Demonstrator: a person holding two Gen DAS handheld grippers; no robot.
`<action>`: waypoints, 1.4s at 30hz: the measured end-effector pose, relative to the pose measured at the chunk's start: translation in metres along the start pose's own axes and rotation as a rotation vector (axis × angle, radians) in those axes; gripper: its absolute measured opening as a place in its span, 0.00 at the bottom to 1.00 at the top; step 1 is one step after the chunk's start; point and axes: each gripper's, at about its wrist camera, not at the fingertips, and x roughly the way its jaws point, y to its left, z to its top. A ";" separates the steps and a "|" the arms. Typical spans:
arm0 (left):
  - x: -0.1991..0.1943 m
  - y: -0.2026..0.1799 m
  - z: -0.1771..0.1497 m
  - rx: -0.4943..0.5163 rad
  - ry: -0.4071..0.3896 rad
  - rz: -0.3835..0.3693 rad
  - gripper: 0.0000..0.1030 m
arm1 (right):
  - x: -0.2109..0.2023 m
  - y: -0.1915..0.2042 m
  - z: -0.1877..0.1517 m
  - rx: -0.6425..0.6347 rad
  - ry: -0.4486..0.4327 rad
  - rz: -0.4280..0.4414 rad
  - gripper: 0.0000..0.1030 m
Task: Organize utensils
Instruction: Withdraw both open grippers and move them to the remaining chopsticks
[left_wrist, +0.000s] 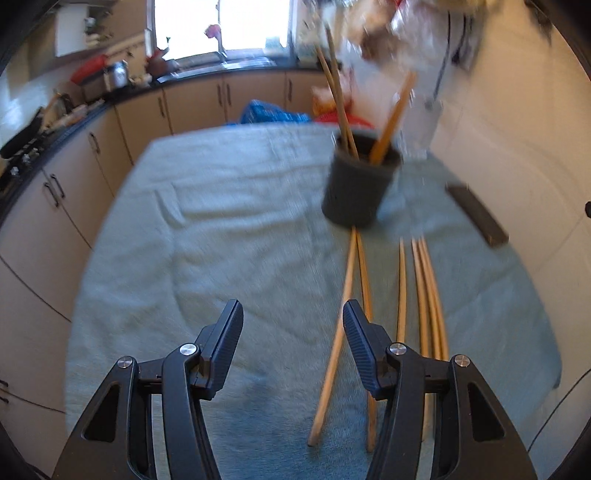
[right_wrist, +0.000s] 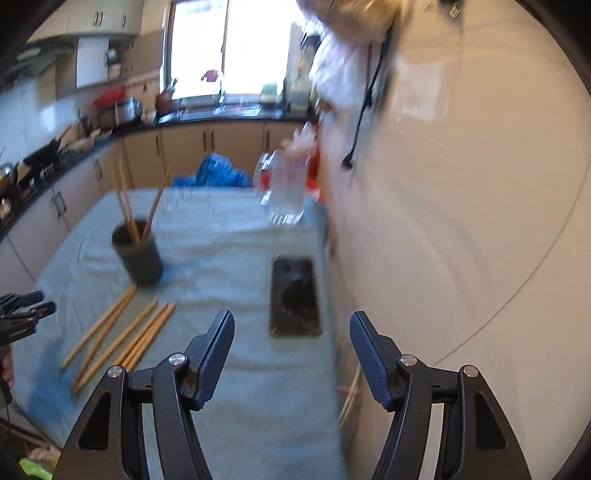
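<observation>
Kitchen table w/ a blue-green cloth. Three chopsticks stand in the dark cup (far right), so part is done. About five loose chopsticks lie near it. Left gripper and right gripper are both wide apart, holding nothing.

Pale wooden chopsticks are lying tan against a light teal cloth; the ribbed cup is looking dark grey, perhaps black.
</observation>
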 end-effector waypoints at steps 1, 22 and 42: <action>0.008 -0.003 -0.002 0.008 0.021 -0.008 0.53 | 0.015 0.008 -0.009 -0.003 0.037 0.033 0.68; 0.072 -0.016 0.001 0.050 0.158 -0.015 0.27 | 0.158 0.158 -0.055 -0.003 0.294 0.366 0.38; 0.063 -0.033 0.005 0.102 0.101 -0.126 0.27 | 0.147 0.156 -0.069 0.013 0.244 0.329 0.34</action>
